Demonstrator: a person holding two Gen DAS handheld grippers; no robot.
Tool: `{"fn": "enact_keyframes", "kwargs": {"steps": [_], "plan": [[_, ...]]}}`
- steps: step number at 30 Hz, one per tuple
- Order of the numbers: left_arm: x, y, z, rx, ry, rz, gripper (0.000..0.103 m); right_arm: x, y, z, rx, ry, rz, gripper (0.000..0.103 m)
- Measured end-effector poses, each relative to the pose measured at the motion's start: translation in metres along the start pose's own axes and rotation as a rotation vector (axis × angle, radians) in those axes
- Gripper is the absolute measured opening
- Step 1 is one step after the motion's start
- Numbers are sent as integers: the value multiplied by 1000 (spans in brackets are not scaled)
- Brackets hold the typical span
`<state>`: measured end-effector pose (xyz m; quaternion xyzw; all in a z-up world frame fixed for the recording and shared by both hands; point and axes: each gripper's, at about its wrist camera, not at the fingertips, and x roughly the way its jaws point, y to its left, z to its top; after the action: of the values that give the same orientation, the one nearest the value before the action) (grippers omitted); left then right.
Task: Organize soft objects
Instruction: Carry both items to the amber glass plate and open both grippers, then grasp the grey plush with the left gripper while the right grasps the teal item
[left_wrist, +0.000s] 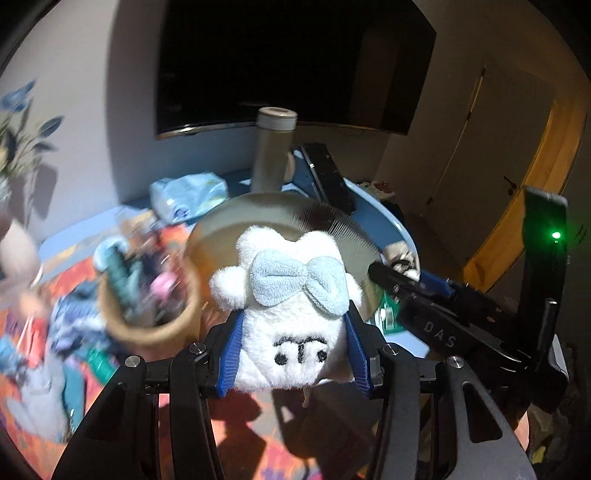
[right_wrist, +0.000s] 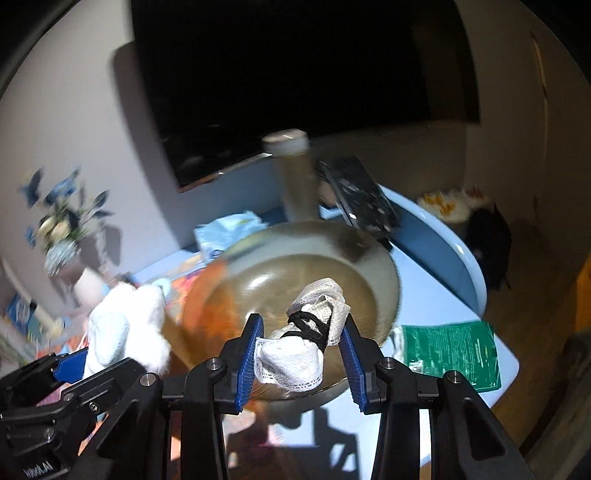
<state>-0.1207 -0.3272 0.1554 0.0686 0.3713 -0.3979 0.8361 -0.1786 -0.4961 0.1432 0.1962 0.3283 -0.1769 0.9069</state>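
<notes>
Plush toy clamped in left gripper over glass bowl

Pale wall behind, harshly lit, hard shadows thrown on it. Large dark screen mounted on that wall, unlit. Blue leaf decoration on the wall at left, blurred. Cream door at right, beside warm orange wood trim. Light blue round-edged table carries everything; its far edge sits near the wall. Surroundings dim.
</notes>
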Motion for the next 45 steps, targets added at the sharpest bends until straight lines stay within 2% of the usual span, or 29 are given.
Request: {"fn": "enact_keyframes", "kwargs": {"steps": [2, 6, 7, 9, 10, 11, 16, 20, 22, 24, 29, 32, 37, 41, 43, 45], "plan": [[13, -4, 8, 17, -10, 17, 46, 11, -12, 5, 37, 19, 28, 40], [35, 0, 18, 21, -17, 4, 50, 38, -20, 12, 69, 73, 86, 40], [39, 1, 19, 22, -19, 5, 55, 43, -19, 13, 66, 82, 88, 41], [46, 4, 20, 6, -9, -1, 67, 50, -21, 13, 77, 106, 85, 60], [46, 7, 20, -6, -7, 3, 77, 51, -24, 13, 86, 106, 80, 63], [47, 8, 21, -12, -9, -2, 80, 50, -28, 13, 98, 98, 82, 64], [31, 9, 18, -14, -38, -36, 80, 41, -38, 9, 128, 88, 85, 64], [1, 10, 8, -17, -77, -27, 80, 24, -29, 2, 126, 73, 99, 64], [-17, 14, 0, -20, -99, -5, 80, 11, -18, -3, 109, 56, 102, 68], [-36, 22, -10, -31, -117, 26, 80, -2, -5, -8, 94, 33, 122, 76], [-78, 64, -38, -121, -140, 128, 80, -26, 33, -18, 39, 5, 189, 79], [-102, 105, -60, -206, -141, 211, 80, -32, 69, -29, -25, 11, 232, 85], [-137, 178, -96, -359, -147, 319, 80, -22, 123, -49, -122, 64, 277, 85], [-158, 224, -122, -426, -136, 416, 80, -5, 156, -67, -171, 124, 306, 85], [-161, 241, -135, -440, -118, 434, 80, 6, 174, -78, -203, 155, 312, 85], [-159, 251, -146, -452, -99, 419, 80, 16, 190, -90, -242, 176, 305, 85]]}}
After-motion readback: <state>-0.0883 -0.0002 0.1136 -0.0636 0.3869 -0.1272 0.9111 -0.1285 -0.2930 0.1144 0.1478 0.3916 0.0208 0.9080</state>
